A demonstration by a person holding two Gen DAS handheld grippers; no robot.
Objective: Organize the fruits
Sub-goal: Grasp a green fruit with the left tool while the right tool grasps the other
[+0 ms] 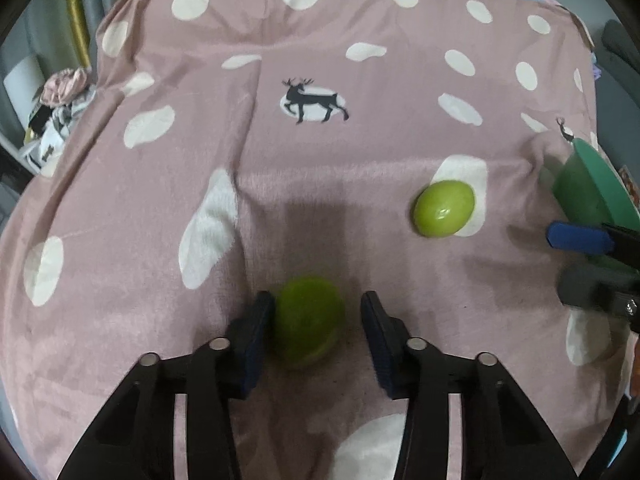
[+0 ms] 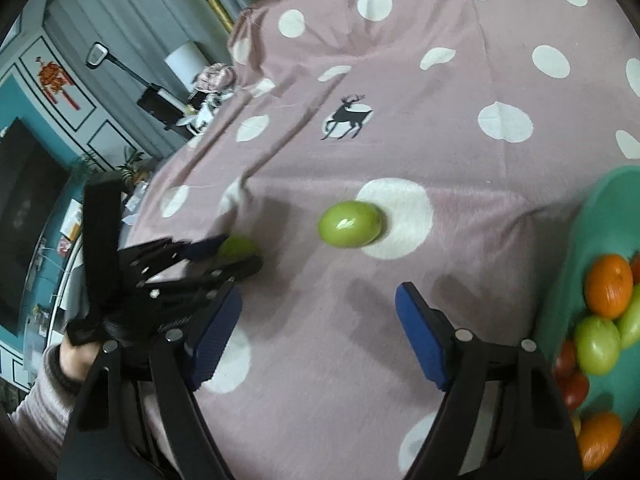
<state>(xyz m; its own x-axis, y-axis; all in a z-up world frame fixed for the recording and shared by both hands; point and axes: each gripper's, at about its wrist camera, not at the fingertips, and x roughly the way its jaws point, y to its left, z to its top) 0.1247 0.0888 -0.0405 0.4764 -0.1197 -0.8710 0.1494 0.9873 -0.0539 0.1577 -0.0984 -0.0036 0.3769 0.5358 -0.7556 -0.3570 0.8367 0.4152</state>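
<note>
My left gripper (image 1: pixel 318 316) is open, its jaws on either side of a blurred green fruit (image 1: pixel 307 320) lying on the pink cloth; the left finger touches it and the right finger stands apart. This fruit (image 2: pixel 237 249) and the left gripper (image 2: pixel 236 254) also show in the right wrist view. A second green fruit (image 1: pixel 444 209) lies further right on a white dot; it also shows in the right wrist view (image 2: pixel 349 224). My right gripper (image 2: pixel 318 320) is open and empty above the cloth. A green bowl (image 2: pixel 600 216) at the right holds orange, green and red fruits.
The pink dotted cloth (image 1: pixel 320 152) with a deer print covers the table. The green bowl (image 1: pixel 592 188) and the right gripper's fingers (image 1: pixel 580 238) sit at the right edge of the left wrist view. Clutter (image 1: pixel 60 116) lies past the cloth's left edge.
</note>
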